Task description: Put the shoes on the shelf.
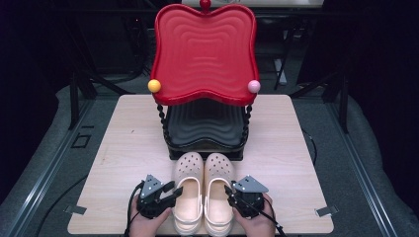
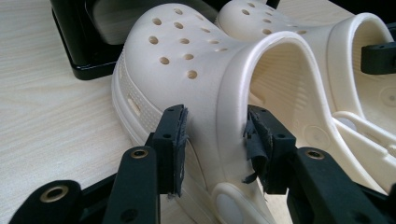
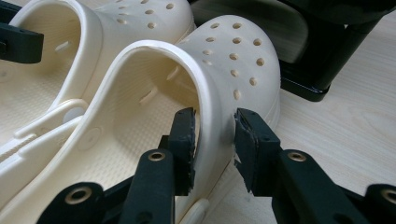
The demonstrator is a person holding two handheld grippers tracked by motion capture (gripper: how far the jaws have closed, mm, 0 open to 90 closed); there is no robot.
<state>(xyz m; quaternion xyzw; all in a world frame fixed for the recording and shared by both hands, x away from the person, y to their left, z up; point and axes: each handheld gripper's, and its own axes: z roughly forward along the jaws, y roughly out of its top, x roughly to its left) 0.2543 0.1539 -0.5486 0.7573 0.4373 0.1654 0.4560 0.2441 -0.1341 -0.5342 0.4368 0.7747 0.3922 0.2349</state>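
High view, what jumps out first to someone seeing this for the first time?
The big red wavy tray on top of a two-tier stand at the far middle of the table, above a black tray. In front of it a pair of cream clogs lies side by side, and the left hand-held gripper and right hand-held gripper each straddle the outer side wall of one clog.

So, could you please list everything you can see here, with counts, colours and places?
Clogs: two, cream, side by side at the near edge of the table; left clog, right clog.
Rack: one, red top tray over a black lower tray, behind the clogs.
Balls: yellow ball and pink ball at the red tray's front corners.
Table: one, pale wood.
Tongs: two, black; left tongs straddling the left clog's outer wall, right tongs likewise on the right clog.
Hands: two, bottom edge.
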